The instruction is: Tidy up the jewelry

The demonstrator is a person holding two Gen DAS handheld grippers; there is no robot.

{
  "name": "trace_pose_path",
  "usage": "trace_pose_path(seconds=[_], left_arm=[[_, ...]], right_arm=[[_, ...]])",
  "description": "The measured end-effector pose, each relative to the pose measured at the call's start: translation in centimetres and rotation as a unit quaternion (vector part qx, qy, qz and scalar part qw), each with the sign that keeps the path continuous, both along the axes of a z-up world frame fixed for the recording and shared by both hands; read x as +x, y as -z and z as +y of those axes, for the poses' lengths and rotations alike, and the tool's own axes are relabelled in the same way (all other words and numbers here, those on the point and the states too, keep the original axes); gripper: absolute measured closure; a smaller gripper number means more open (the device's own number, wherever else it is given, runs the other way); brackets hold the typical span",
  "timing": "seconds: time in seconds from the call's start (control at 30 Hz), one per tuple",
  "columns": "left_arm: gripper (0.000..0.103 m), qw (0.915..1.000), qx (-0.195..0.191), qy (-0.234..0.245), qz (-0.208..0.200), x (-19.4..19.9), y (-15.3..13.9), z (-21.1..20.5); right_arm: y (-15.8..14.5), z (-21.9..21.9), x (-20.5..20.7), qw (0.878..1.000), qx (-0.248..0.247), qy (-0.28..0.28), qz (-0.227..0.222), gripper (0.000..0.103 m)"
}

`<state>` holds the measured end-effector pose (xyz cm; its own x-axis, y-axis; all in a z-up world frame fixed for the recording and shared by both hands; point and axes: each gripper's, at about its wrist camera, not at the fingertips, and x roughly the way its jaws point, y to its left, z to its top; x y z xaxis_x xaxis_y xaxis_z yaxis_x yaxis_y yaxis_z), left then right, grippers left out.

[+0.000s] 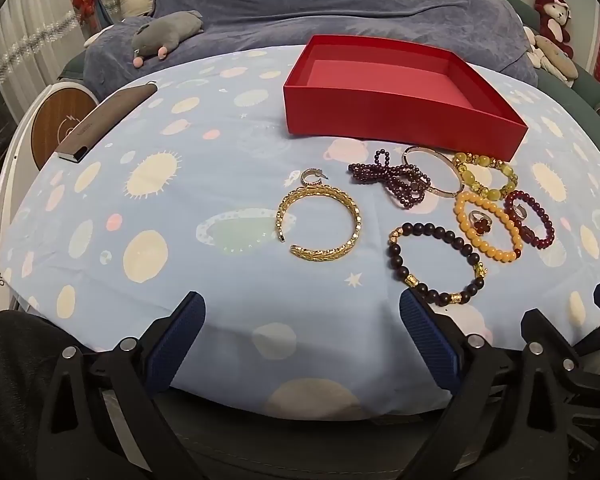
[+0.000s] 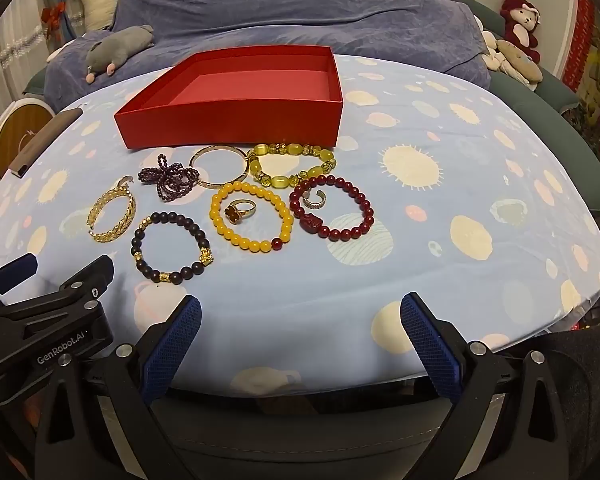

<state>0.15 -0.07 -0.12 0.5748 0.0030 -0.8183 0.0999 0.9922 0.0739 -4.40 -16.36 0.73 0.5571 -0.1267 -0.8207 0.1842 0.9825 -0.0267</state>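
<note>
Around the red box:
Red box (image 2: 236,128): matte card, shallow, rectangular, open top, nothing inside; its long side runs left to right across the blue planet-print cloth (image 2: 440,264).
Gold cuff (image 1: 319,222): woven-looking metal, an open ring with its gap facing my left; near side of the box, leftmost piece.
Small hoop (image 1: 310,177): curved metal, just touching the cuff's far edge.
Purple strand (image 2: 168,178): tiny round beads, bunched in loops, close before the box.
Thin bangle (image 2: 219,172): smooth plain metal oval, nearly touching the box front.
Green-yellow bracelet (image 2: 292,170): glossy oval beads, beside the bangle.
Yellow bracelet (image 2: 252,216): round beads, encircling a red-stone ring (image 2: 239,211).
Dark red bracelet (image 2: 332,212): round beads with a carved charm, around a silver band (image 2: 313,199).
Black bracelet (image 2: 170,246): matte beads, gold spacers, nearest me.
Writing: "GenRobot.AI" on my left tong's body.
Left tongs (image 1: 302,320): spread wide, holding nothing.
Right tongs (image 2: 300,320): spread wide, holding nothing.
</note>
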Motion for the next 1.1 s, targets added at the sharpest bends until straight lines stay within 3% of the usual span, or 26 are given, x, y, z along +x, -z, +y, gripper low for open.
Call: trace_pose_path(seconds=[1.1], left_arm=[[0.009, 1.0, -0.005, 0.001, -0.004, -0.1, -0.24, 0.11]], right_arm=[[-0.17, -0.08, -0.08, 1.0, 0.002, 0.001, -0.003, 0.007]])
